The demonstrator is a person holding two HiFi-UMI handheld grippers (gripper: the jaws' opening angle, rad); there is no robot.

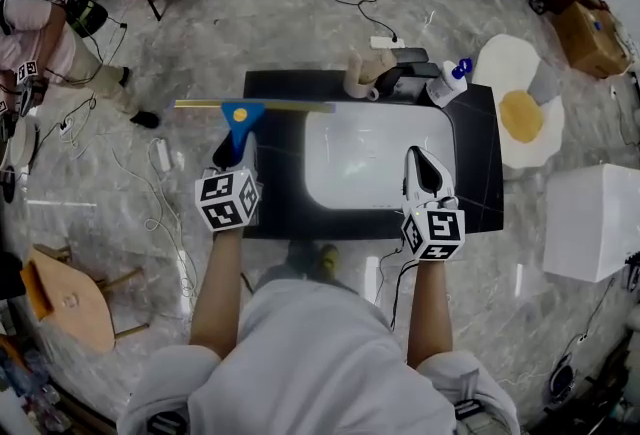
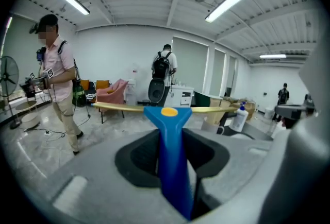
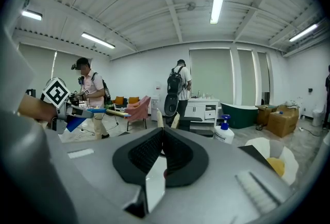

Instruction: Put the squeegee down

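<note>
Put-down not done yet. Ahead: black table with white basin on it (pump bottle at far edge). Squeegee in the air over the table's far-left corner, by the look of it, with yellow blade level and blue handle clamped between left gripper jaws. Right gripper near basin's right side, jaws pressed together on nothing. Left to do: lower squeegee onto a surface, unclamp, back off.
</note>
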